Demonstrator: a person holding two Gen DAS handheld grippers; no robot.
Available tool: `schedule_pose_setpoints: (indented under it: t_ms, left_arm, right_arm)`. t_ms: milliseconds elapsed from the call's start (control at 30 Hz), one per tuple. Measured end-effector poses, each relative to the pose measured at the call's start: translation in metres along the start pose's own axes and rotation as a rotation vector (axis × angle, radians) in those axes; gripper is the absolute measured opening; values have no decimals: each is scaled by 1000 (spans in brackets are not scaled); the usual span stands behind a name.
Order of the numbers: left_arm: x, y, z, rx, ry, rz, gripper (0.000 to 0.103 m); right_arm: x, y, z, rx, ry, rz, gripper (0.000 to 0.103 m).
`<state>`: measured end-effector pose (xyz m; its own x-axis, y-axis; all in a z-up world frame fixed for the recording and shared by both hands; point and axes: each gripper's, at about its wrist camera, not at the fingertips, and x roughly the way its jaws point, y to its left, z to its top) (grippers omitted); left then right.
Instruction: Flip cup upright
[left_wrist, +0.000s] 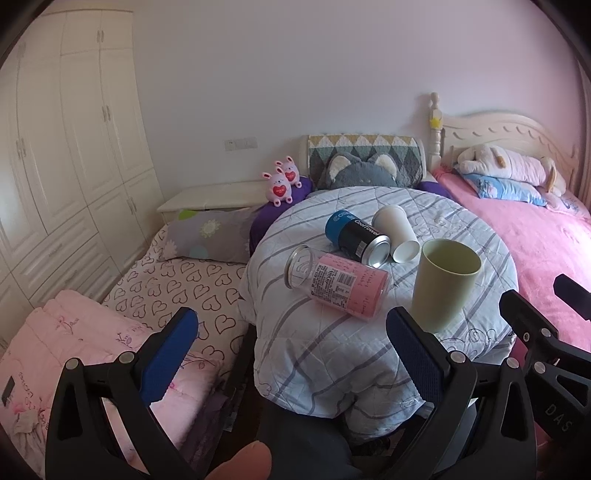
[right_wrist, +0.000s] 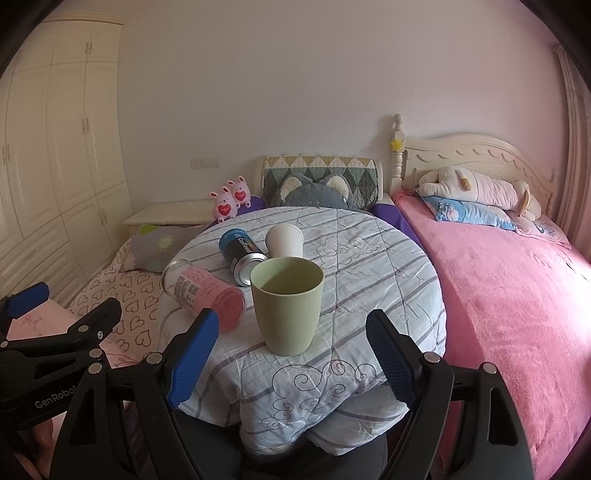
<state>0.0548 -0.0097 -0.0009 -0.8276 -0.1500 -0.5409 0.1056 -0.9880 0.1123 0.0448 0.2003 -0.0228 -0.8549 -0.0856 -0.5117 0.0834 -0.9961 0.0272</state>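
Your green cup (right_wrist: 287, 305) already stands upright on the round quilt-covered table (right_wrist: 388, 273), mouth up, at the near edge. It sits dead ahead of your right gripper (right_wrist: 291, 363), whose blue pads are spread wide and hold nothing, with the cup apart from both. Your left gripper (left_wrist: 291, 356) is also wide and empty; from it the cup lies ahead and off to the right, just past the right pad.

Three things still lie on their sides behind the cup. The white cup (right_wrist: 284, 240) lies farthest back, its long axis running away from you, its base toward the right camera. The dark can (right_wrist: 242, 256) and the pink jar (right_wrist: 204, 295) lie slantwise to the left, the can touching the white cup.

If the white cup is next, I judge the right hand better lined up, but it must reach past the green cup.
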Motion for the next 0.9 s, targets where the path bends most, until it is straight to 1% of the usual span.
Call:
schedule_pose_setpoints:
  t_ms: [233, 500, 900]
  left_arm:
    - [-1, 1, 4, 1, -5, 14, 103]
    - [3, 3, 4, -3, 13, -5, 103]
    - [4, 3, 3, -20, 13, -15, 103]
  right_arm:
    - [0, 0, 0, 1, 5, 3, 83]
    - [1, -1, -1, 2, 12, 5, 83]
    - [2, -2, 0, 1, 15, 4, 83]
